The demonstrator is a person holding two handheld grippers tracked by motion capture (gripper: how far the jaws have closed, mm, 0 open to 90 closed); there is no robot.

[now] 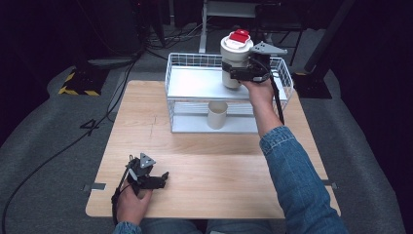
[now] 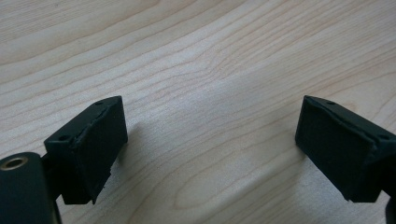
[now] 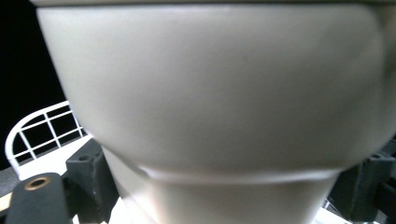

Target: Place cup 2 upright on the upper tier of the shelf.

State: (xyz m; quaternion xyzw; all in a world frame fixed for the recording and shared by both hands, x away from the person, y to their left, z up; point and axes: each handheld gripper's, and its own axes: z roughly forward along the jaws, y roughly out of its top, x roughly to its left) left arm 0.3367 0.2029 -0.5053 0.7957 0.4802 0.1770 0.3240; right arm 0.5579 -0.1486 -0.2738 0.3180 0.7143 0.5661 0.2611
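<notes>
My fingers clamp either side of a pale cup looming close, with the white wire basket's rim behind at left.

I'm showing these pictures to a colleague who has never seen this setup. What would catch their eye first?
Probably the white cup with a red lid, held by the right hand-held gripper above the top shelf of the white wire rack at the table's far edge. Next, a second, open cup standing on the rack's lower shelf. Near the front left corner, the left hand-held gripper rests on the wooden table, jaws open and empty.
</notes>
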